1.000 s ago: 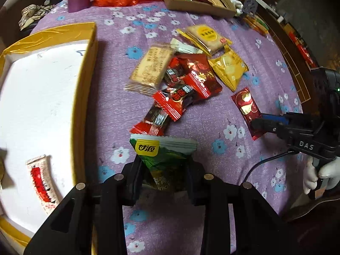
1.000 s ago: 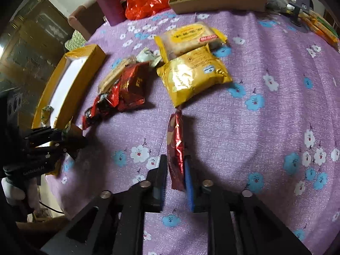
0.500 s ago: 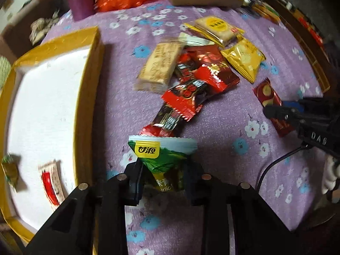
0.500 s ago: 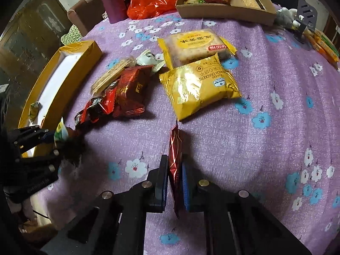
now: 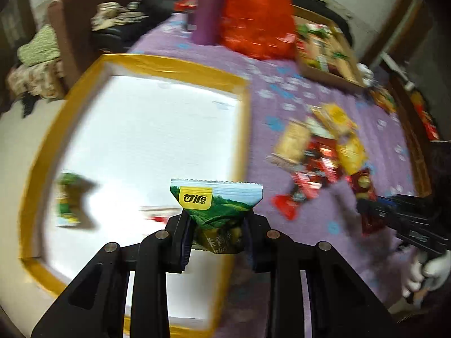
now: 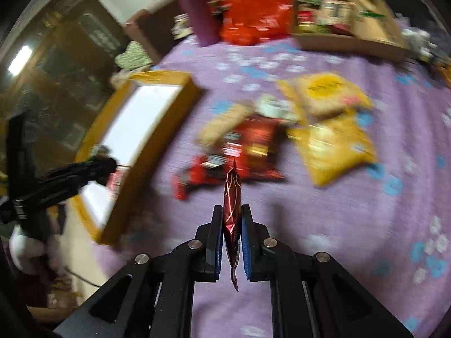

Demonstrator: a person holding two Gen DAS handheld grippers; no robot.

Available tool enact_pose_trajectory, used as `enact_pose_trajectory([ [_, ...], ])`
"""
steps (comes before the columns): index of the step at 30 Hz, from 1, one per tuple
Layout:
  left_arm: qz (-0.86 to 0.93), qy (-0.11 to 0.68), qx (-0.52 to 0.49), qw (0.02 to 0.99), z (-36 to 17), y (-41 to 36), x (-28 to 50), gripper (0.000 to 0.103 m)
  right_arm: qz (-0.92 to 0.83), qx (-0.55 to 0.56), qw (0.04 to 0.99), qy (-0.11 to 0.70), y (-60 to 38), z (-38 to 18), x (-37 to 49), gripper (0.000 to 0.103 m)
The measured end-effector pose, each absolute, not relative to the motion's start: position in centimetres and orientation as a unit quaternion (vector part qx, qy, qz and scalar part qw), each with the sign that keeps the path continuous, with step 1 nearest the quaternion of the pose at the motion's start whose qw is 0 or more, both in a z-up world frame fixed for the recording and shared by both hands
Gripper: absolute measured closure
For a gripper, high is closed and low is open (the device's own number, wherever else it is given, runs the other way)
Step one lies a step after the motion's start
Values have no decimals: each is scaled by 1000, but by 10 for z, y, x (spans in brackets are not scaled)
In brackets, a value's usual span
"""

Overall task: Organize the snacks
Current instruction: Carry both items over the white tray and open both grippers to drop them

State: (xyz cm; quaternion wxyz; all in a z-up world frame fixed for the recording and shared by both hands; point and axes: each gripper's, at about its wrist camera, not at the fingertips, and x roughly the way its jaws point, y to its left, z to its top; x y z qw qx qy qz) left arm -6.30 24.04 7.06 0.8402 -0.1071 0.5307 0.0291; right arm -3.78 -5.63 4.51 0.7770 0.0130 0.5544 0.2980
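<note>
Grippers clamp snacks — left gripper (image 5: 217, 222) green packet (image 5: 215, 205), right gripper (image 6: 231, 225) red packet (image 6: 232, 205).

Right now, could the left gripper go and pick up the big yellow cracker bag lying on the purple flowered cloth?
Probably not yet. The left gripper is already shut on a green snack packet over the yellow-rimmed white tray, so its jaws are full. The yellow cracker bag itself lies uncovered beyond the red wrappers.

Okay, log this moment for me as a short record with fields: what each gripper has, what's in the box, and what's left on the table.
left gripper: shut on green snack packet, above yellow-rimmed box
right gripper: shut on dark red foil packet, above purple tablecloth
in box: one green packet; another blurred packet
on cloth: pile of red and yellow packets
</note>
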Motion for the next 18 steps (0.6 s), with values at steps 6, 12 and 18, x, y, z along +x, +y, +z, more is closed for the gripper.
enact_pose_trajectory([
  [6, 82, 536, -125, 831, 56, 284, -74, 75, 376, 32, 734, 564, 25, 56, -36, 92],
  [12, 109, 547, -137, 819, 43, 314, -83, 75, 404, 9, 711, 575, 90, 45, -40, 92],
  [18, 111, 552, -157, 811, 42, 333, -87, 72, 407, -8, 710, 574, 124, 33, -42, 87],
])
